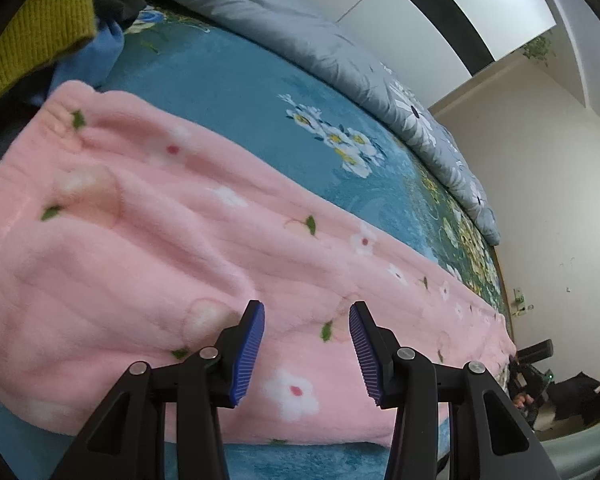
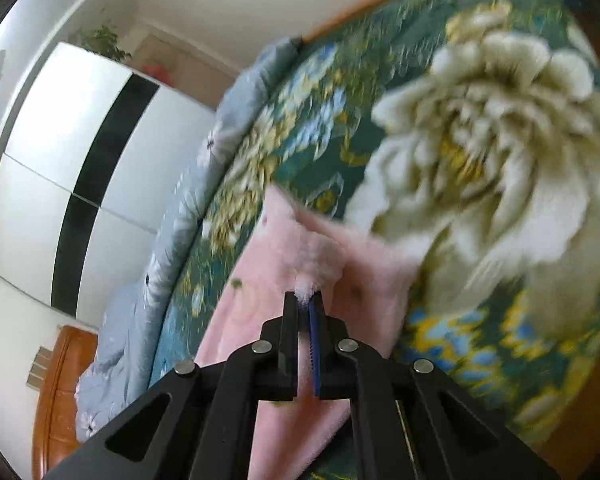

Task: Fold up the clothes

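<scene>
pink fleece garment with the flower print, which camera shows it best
The left wrist view: the pink fleece garment lies stretched across the blue floral bedspread, nearly whole and sharp, under the open left gripper. The right wrist view shows only one blurred end of it, pinched in the shut right gripper.

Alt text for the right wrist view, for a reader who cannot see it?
The right claw is shut on a tuft at the edge of a pink fleece garment, which lies on a green floral bedspread. A white wardrobe stands behind.

Motion-blurred flowered bedspread (image 2: 480,152) in the right view; pink garment (image 1: 148,264) cut off at left edge.
</scene>
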### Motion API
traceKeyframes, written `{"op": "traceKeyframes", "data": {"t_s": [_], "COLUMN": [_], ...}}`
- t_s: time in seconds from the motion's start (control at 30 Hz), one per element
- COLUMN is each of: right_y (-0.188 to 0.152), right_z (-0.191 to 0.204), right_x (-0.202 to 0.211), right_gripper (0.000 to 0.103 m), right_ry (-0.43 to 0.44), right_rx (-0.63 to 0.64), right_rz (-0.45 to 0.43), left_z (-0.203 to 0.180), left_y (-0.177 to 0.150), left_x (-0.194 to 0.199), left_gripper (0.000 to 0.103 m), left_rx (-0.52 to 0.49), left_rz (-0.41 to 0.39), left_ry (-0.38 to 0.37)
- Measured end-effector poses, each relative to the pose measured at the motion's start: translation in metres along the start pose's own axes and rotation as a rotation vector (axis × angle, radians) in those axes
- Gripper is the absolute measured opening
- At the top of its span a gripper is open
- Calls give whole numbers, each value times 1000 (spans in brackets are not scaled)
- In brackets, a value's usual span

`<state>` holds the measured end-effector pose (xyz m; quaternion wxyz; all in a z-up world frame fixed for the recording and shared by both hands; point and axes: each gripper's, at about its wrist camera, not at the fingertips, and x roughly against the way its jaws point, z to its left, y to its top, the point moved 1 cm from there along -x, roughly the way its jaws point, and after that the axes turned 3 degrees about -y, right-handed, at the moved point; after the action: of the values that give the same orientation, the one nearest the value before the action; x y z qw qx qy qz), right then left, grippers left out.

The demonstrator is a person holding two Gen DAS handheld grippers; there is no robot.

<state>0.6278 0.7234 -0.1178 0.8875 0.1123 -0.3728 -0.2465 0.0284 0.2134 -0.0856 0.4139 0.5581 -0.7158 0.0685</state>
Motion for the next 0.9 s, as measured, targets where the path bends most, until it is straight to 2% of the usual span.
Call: {"op": "traceKeyframes", "data": {"t_s": [0.1, 0.2, 0.27, 0.4, 0.47, 0.53, 0.6, 0.73, 0.8, 0.9], "right_y": [0, -8, -8, -6, -6, -5, -5, -12, -10, -3], "right_z": [-16, -31, -36, -37, -36, -37, -36, -29, -28, -34], "right_x": [-7, -12, -8, -8, -9, -8, -8, -20, -23, -28], "right_gripper": [5, 8, 9, 28, 29, 37, 55, 58, 58, 58], "right_ry": [-71, -20, 8, -20, -27, -1, 26, -32, -33, -10], "right_rx": [-13, -55, -81, -81, -75, -76, -70, 12, 13, -50], "right_rz": [37, 56, 30, 24, 31, 25, 19, 61, 43, 11], "left_z": [7, 7, 8, 11, 10, 9, 10, 18, 21, 23], "left_y": [0, -1, 1, 3, 2, 1, 0, -2, -4, -7], "left_x": [-4, -1, 5, 11, 14, 16, 17, 7, 0, -7], "left_gripper": [48, 48, 48, 48, 48, 48, 48, 48, 48, 48], "left_rx": [30, 26, 22, 31, 24, 17, 10, 34, 43, 49], "left_rz": [12, 9, -6, -23, -26, -28, -27, -4, 13, 29], "left_ry": [1, 0, 4, 14, 12, 9, 16, 26, 33, 37]}}
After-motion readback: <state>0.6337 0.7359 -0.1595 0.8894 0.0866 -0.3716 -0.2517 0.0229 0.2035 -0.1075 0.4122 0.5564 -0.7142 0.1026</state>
